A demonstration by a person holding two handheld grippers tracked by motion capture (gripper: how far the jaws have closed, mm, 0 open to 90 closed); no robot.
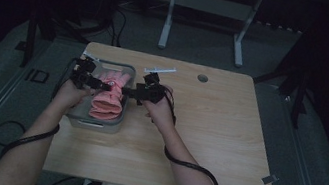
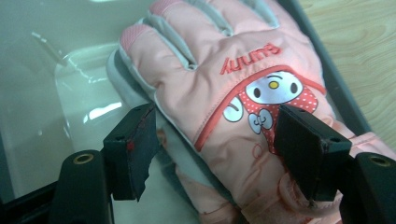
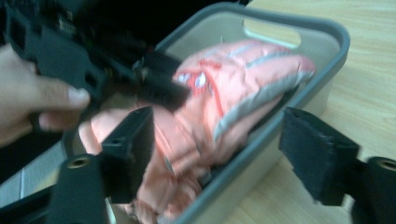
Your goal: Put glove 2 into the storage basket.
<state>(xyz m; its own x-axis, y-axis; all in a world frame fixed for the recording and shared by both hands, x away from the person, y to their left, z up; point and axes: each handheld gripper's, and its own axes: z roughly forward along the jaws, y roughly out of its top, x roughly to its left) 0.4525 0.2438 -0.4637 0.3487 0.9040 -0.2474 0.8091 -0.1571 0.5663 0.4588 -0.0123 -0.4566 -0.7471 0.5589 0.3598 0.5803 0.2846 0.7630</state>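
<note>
a pink padded ski glove point(image 2: 219, 93) lies in a grey plastic bin point(image 1: 74, 117) that sits at the left edge of a pale wooden table point(image 1: 216, 131), leaving the right part of the tabletop as broad open room. the bin has rounded corners, a smooth glossy floor and a slot handle cut in its end wall. the glove is puffy, with grey strips between the fingers, red stitched lettering and a cartoon patch on its back. the left gripper point(image 2: 215, 140) hangs over the glove, its jaws spread to either side and not pressing it. the right gripper point(image 3: 217, 149) stands at the bin's table-side rim, jaws spread wide and gripping nothing, one inside the wall, one outside.
</note>
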